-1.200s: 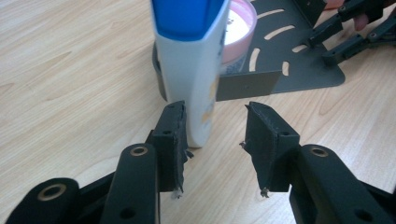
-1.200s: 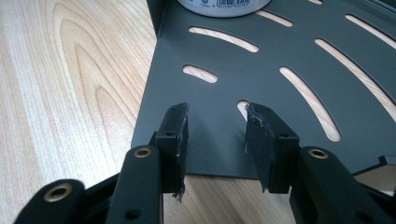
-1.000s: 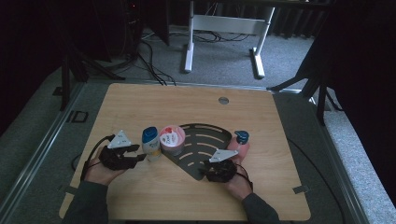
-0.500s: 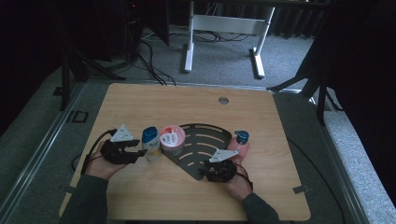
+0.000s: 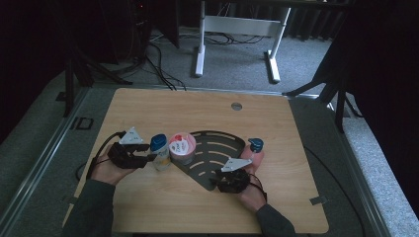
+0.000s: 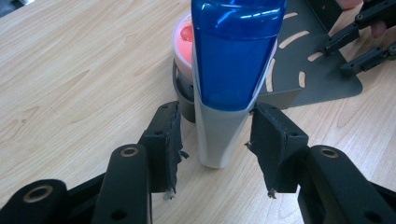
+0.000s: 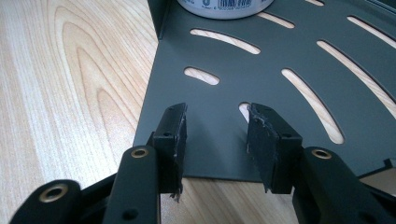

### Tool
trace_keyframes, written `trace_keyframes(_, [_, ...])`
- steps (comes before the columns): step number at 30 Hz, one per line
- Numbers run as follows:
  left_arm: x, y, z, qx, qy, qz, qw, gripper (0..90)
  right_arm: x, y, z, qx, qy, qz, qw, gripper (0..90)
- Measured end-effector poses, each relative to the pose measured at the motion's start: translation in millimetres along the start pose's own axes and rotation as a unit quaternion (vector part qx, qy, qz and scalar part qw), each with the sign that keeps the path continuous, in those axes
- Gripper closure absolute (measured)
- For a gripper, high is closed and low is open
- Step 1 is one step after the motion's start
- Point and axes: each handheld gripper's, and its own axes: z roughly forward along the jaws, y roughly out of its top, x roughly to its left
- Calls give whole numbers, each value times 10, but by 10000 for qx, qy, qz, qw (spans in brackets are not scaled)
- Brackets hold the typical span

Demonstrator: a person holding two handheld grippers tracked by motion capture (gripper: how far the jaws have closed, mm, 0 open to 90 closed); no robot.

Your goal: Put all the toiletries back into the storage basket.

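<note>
Currently listed: blue-capped bottle [image 6: 224, 93], upright on the tabletop [image 5: 197, 207], just beside the pink-lidded tub [image 5: 182, 147]; left hand-held gripper [image 6: 217, 140] jaws apart around its base, having just been closing. Right hand-held gripper [image 7: 215, 140] jaws apart, nothing gripped, over the slotted dark tray [image 7: 289, 84].

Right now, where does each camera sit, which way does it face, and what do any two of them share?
High view: above the person's side, facing forward and down on the table; both forearms, left gripper, right gripper.
Left gripper view: on that gripper, along open jaws straddling the blue-capped bottle.
Right gripper view: on that gripper, along open jaws over the dark slotted tray.
Shared: bottle, pink-lidded cup, tray.
</note>
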Motion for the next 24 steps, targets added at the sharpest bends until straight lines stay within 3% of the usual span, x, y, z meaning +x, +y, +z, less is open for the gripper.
trace_keyframes(24, [12,207,21,479,-17,266,9985,480,0,0,1,-3,18,-4,10000,561])
